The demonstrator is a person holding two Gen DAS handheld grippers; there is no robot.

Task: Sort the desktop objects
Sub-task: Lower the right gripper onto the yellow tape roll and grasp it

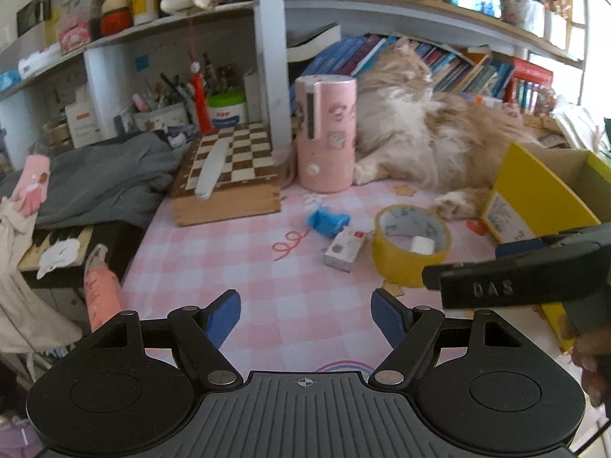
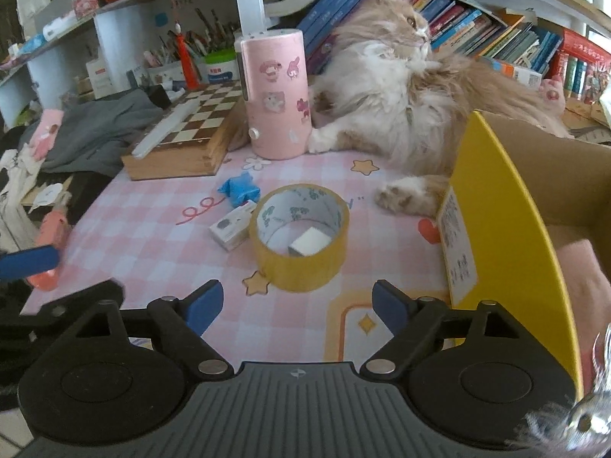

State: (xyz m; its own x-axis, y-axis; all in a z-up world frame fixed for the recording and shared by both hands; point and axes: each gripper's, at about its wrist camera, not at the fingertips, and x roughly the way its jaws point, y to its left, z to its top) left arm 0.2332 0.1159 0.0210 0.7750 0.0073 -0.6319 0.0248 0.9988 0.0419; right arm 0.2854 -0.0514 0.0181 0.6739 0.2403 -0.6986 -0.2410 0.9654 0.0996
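Observation:
A yellow tape roll lies flat on the pink checked mat, with a small white block inside its ring. Left of it lie a small white carton and a crumpled blue piece. My right gripper hovers open just in front of the roll, nothing between its fingers. My left gripper is open over bare mat, short of the tape roll, carton and blue piece. The right gripper's black arm crosses the left view at the right edge.
A yellow cardboard box stands open at the right. A long-haired cat lies behind the objects, one paw beside the box. A pink cylinder and a wooden chessboard box stand at the back, grey cloth at the left.

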